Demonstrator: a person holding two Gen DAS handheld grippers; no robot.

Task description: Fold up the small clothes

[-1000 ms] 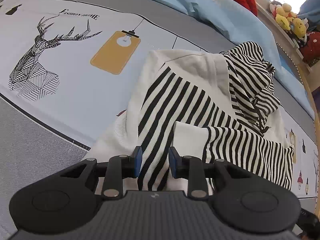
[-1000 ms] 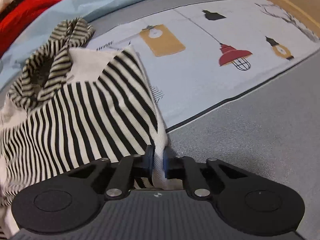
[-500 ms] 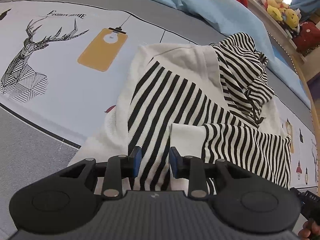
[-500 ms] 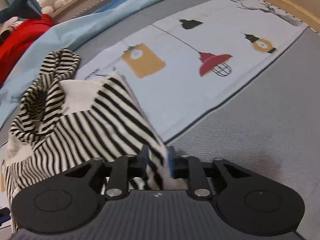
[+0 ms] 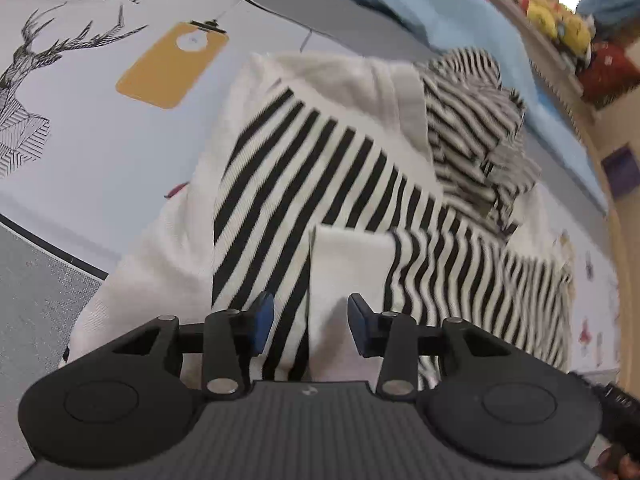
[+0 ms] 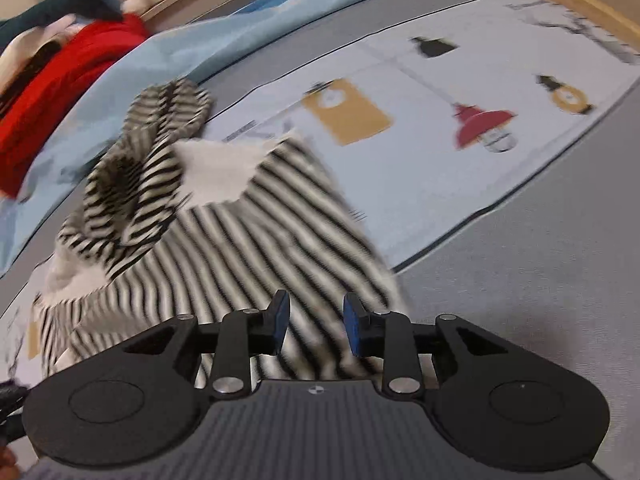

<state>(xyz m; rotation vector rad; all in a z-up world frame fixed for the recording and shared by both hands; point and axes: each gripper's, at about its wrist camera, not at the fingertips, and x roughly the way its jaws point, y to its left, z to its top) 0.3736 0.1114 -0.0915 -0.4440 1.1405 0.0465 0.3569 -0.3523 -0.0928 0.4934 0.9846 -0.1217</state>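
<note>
1. Left gripper [image 5: 307,326] sits low in the left wrist view, jaws opening, pads apart with the garment's white cuff and a striped fold lying between them, neither pad pressing on cloth
2. Right gripper [image 6: 313,326] sits low in the right wrist view, jaws opening too, striped hem between the pads but no pinch visible; that view is blurred, so contact at the hem edge is hard to call
3. Striped hooded top [image 5: 340,184] lies just beyond both grippers on the printed bedsheet [image 5: 100,152], partly folded: sleeves laid in over the body, white cuff [image 5: 352,256] on top, hood [image 5: 472,120] bunched at the far end
4. Handling, judged: light, soft knit, no stiffness, it will sag and drag wherever unsupported; the ribbed weave should give the pads decent bite, not slippery, not fragile
5. Where to grip, judged: the 2 near hem corners, 1 per gripper, pinching all stacked layers together so the sleeves do not slide out when lifting toward the hood; the thicker cuff and hem edges hold better than a single layer mid-panel
6. Farther off: yellow lamp print [image 5: 172,66], deer print [image 5: 24,92], then a pale blue blanket [image 6: 132,92] and red fabric [image 6: 60,80] at the back, well apart from the top
</note>
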